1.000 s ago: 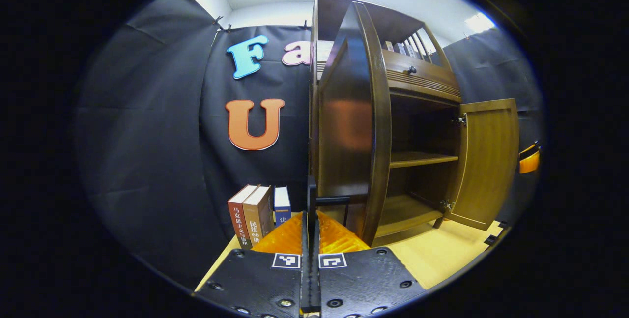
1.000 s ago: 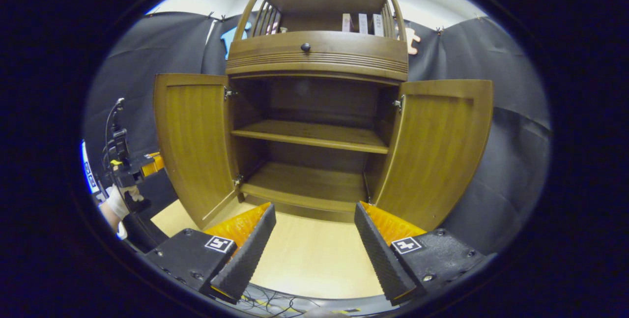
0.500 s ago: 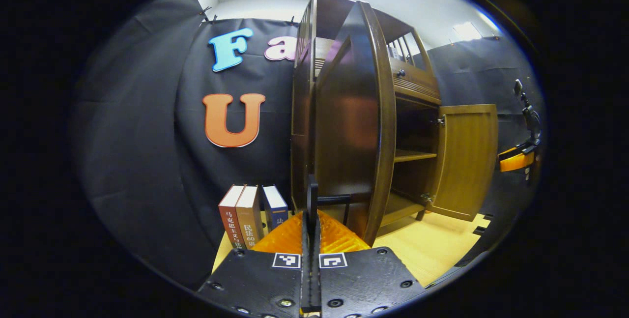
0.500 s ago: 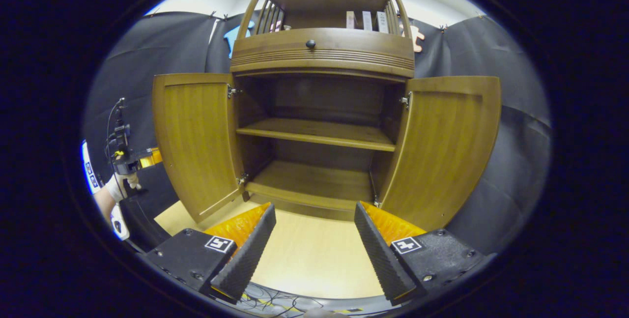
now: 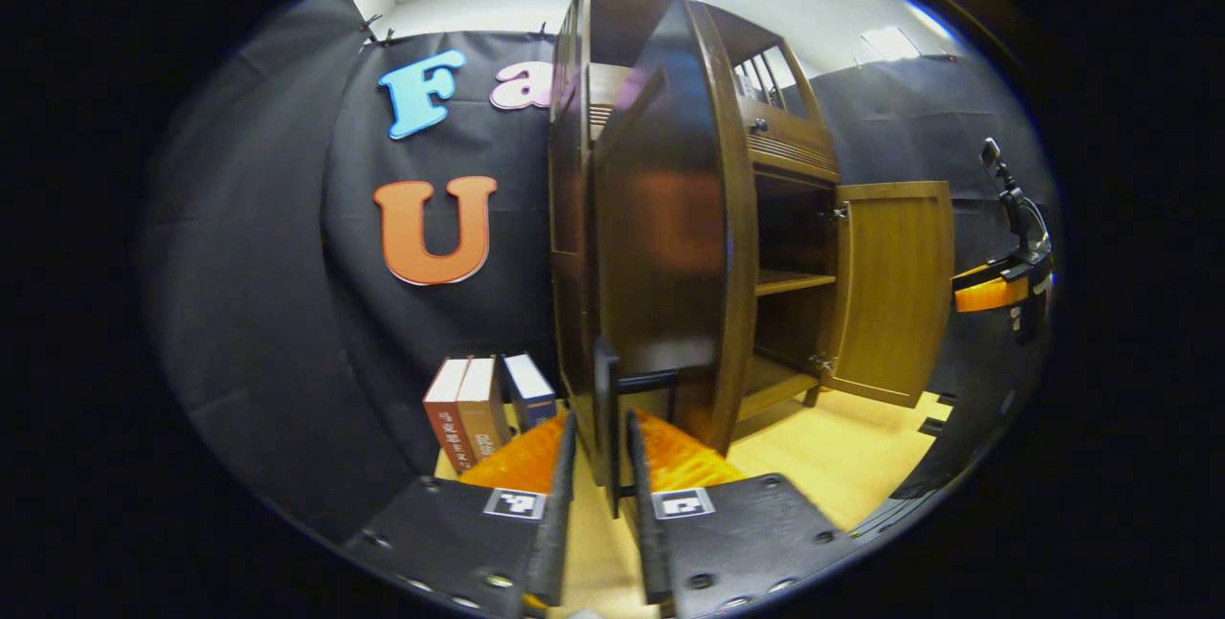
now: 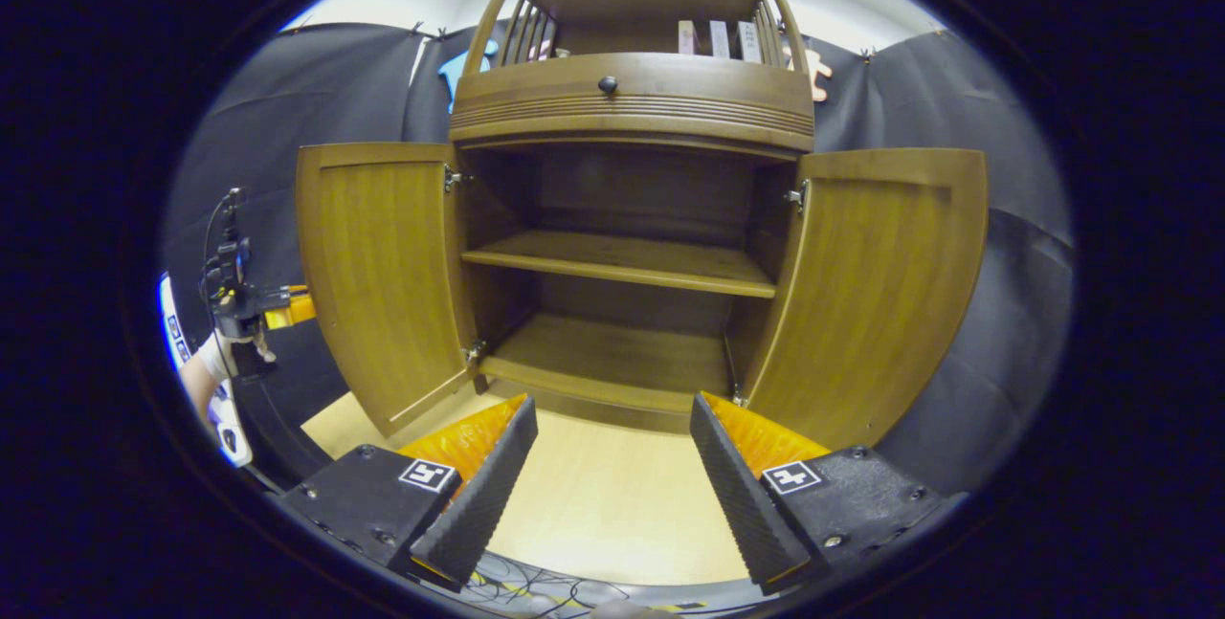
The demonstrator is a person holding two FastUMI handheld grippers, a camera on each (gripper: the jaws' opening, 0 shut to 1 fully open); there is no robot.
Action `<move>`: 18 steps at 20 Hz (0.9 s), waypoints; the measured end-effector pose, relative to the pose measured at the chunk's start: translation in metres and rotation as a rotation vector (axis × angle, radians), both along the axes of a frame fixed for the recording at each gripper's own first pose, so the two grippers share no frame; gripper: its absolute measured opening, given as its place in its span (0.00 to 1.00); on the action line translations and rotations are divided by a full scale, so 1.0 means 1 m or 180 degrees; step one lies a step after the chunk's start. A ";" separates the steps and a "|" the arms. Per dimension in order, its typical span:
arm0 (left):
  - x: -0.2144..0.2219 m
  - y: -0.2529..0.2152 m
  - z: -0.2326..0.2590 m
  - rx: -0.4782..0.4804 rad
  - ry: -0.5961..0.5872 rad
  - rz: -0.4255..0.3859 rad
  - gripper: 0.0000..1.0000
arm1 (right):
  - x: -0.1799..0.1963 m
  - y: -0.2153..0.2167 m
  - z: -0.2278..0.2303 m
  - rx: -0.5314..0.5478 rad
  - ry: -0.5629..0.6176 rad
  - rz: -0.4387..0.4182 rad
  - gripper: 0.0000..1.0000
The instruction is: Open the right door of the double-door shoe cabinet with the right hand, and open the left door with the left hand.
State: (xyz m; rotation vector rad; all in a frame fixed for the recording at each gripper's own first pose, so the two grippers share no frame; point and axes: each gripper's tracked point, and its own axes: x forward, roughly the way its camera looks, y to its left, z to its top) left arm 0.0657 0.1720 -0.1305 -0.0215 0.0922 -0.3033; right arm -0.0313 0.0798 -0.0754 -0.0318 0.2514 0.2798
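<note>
Since the earlier frames we note that the left gripper [image 5: 601,466] has parted its fingers a little around the black handle [image 5: 607,408] of the left door [image 5: 660,246]; the handle stands in the gap and we cannot tell whether either finger touches it. We find the shoe cabinet [image 6: 632,102] with both doors swung out: in the right gripper view the left door [image 6: 378,265] and the right door [image 6: 876,284] stand wide, baring the shelf [image 6: 622,263]. Our right gripper [image 6: 612,475] hangs released, fingers well apart, in front of the cabinet's open middle and clear of both doors. We judge the task all but done. The risk lies in withdrawal: pulling the left gripper back askew could catch the handle and drag the door partway shut. The books [image 5: 474,404] stand just beside that gripper, so a sideways exit could topple them. Free room lies straight back over the pale floor [image 6: 612,504], where neither door edge intrudes
</note>
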 end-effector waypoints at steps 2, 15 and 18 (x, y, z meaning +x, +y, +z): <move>-0.013 0.015 0.007 -0.0101 0.0045 0.0179 0.64 | 0.002 -0.003 -0.001 0.0025 -0.0005 0.0011 1.00; -0.089 -0.032 0.140 0.0028 -0.0166 0.1421 0.95 | 0.028 -0.046 0.025 0.0271 -0.0167 0.0112 1.00; -0.082 -0.080 0.153 0.0050 -0.0130 0.1475 0.95 | 0.033 -0.064 0.033 0.0303 -0.0220 0.0070 1.00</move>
